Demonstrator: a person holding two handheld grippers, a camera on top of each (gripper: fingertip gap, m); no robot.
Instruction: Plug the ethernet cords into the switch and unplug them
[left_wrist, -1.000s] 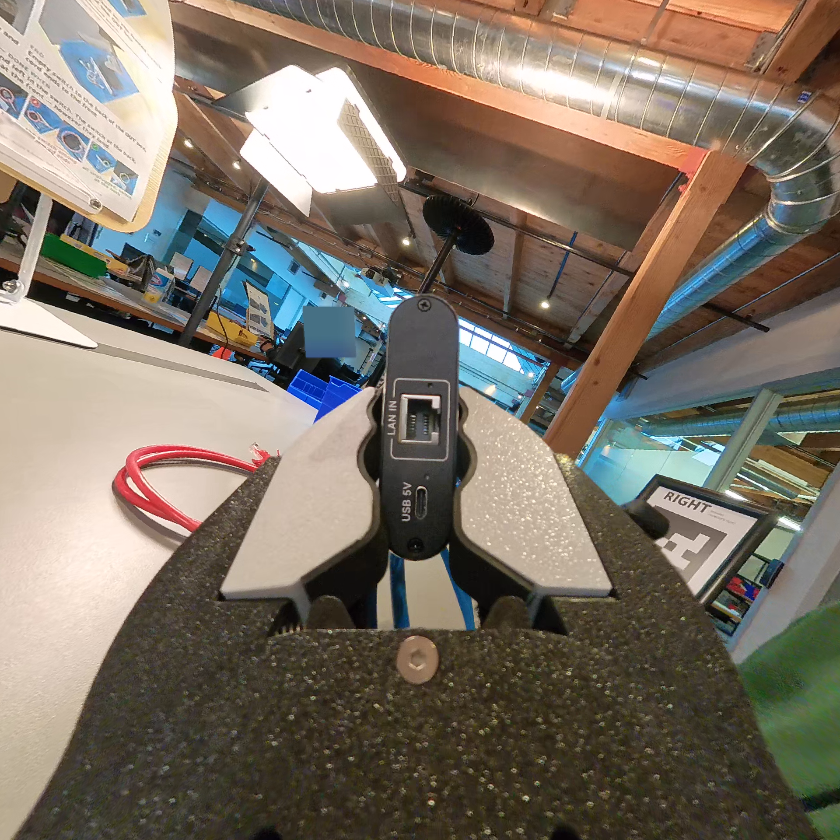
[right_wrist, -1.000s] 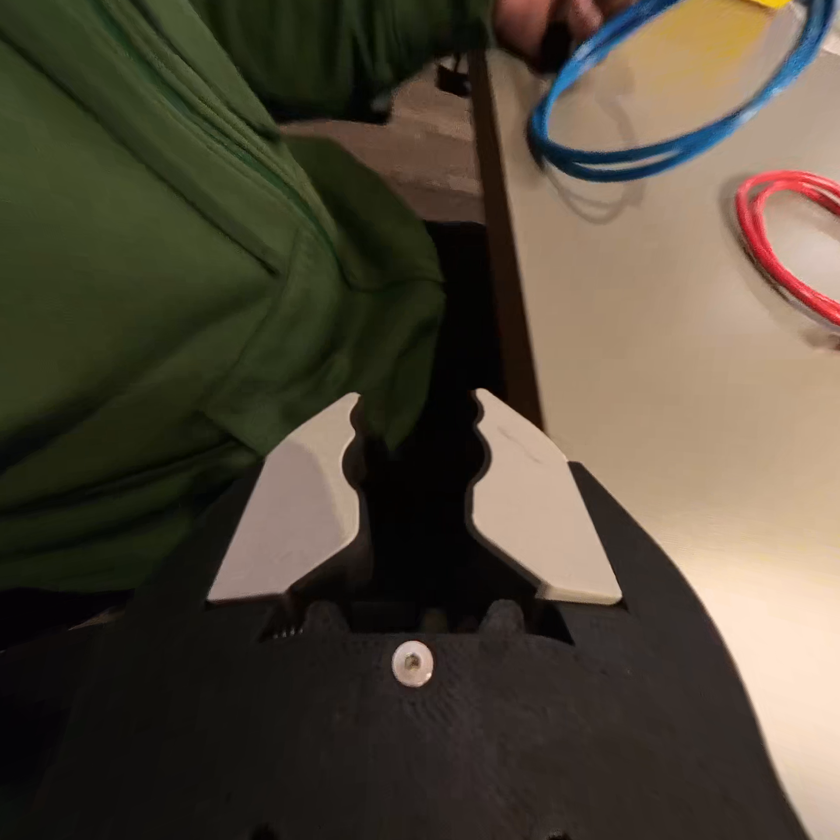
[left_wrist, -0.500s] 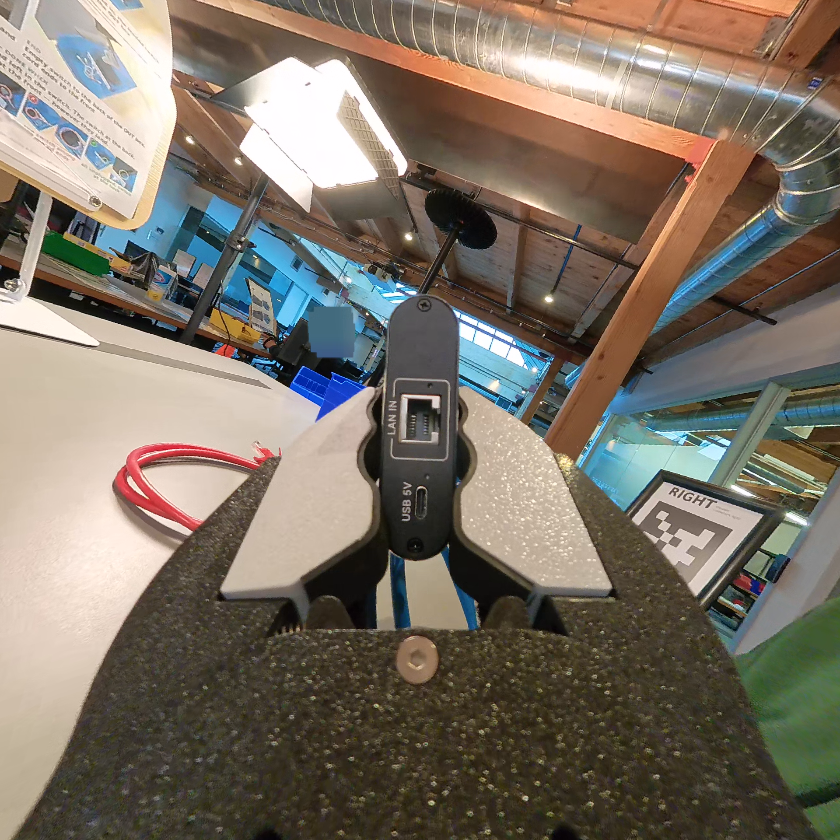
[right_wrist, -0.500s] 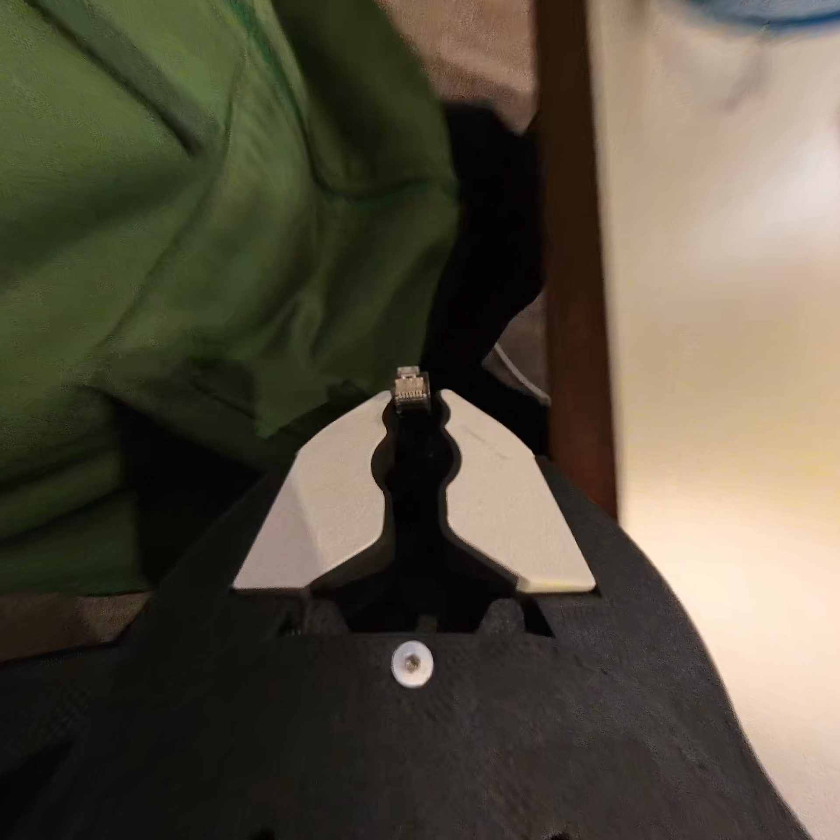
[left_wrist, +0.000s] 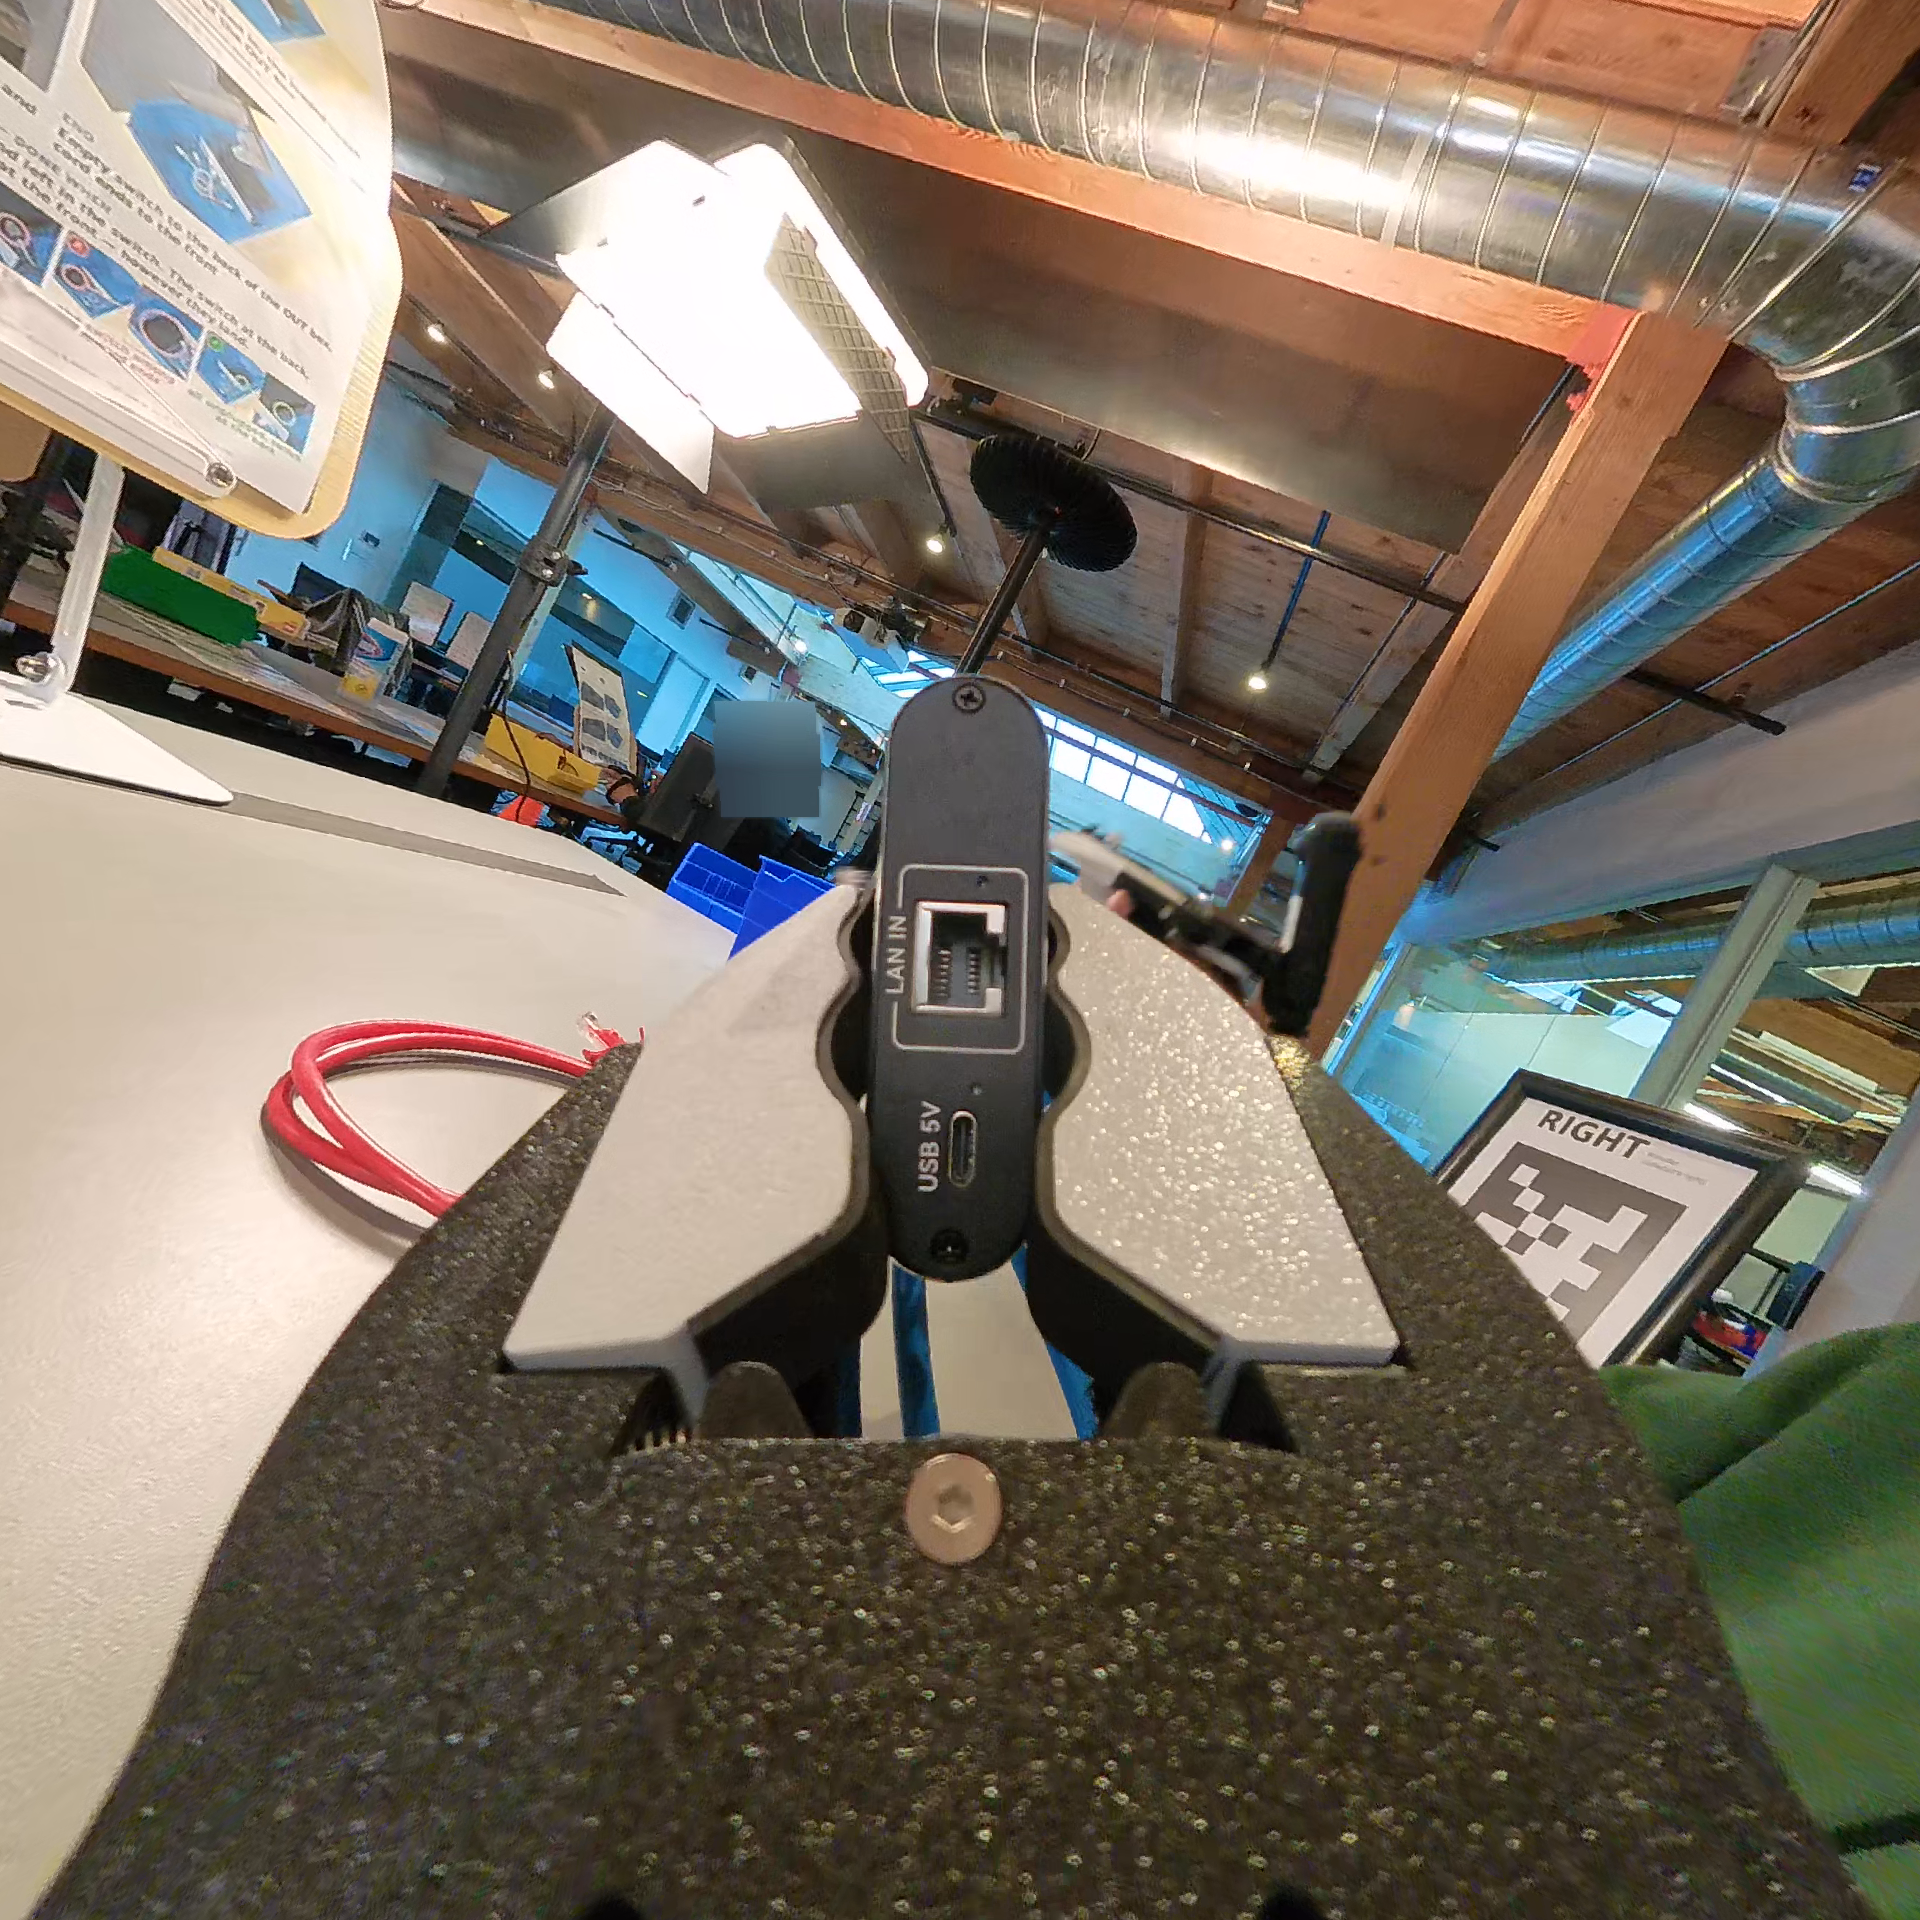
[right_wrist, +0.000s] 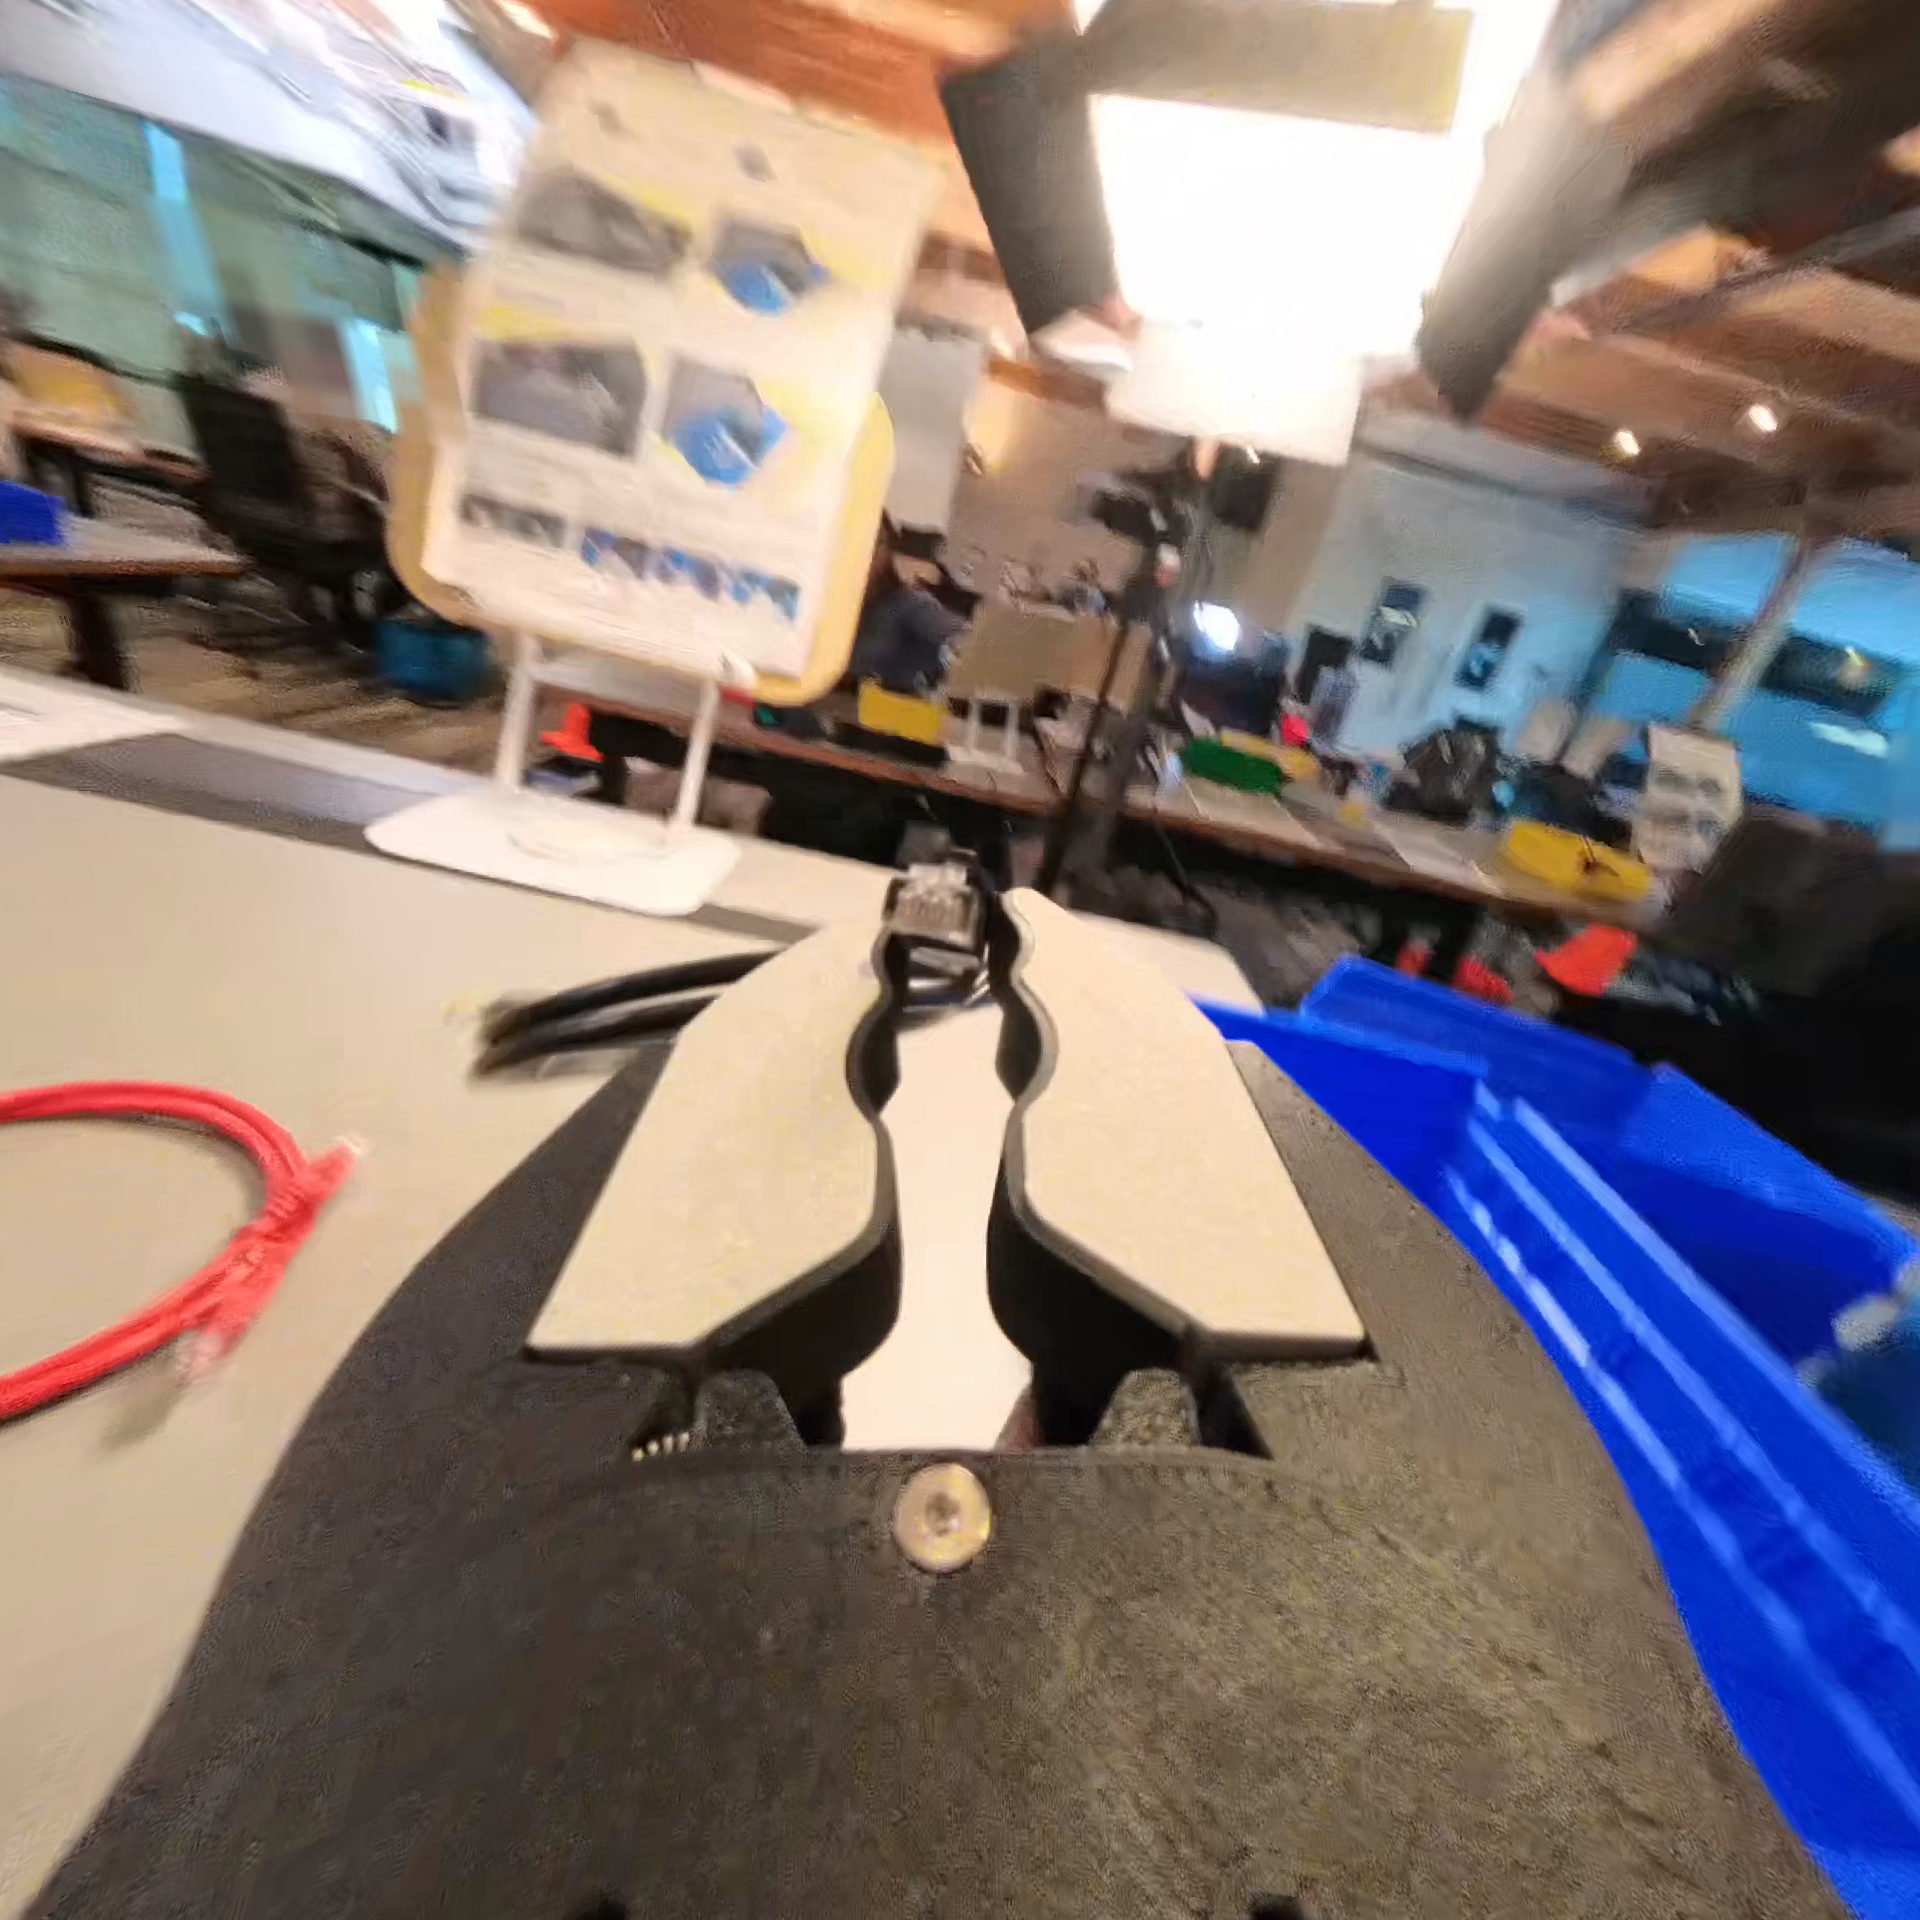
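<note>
The left gripper (left_wrist: 961, 1023) has its fingers clenched on the black switch (left_wrist: 961, 977), upright with its port facing the camera, a red cord (left_wrist: 343, 1107) lying on the bench (left_wrist: 156, 1039) left of them, while the right gripper (right_wrist: 940, 935) pinches a clear ethernet plug (right_wrist: 932, 906) at its fingertips, a blue bin (right_wrist: 1662, 1247) to their right.

Item count: one switch (left_wrist: 961, 977); one red cord (right_wrist: 197, 1236); one black cord (right_wrist: 613, 1003); one blue bin (right_wrist: 1621, 1195); two tools (left_wrist: 961, 904) (right_wrist: 940, 914).

black switch (left_wrist: 961, 977) upright, empty port, red cord (right_wrist: 208, 1236) coiled on table
</note>
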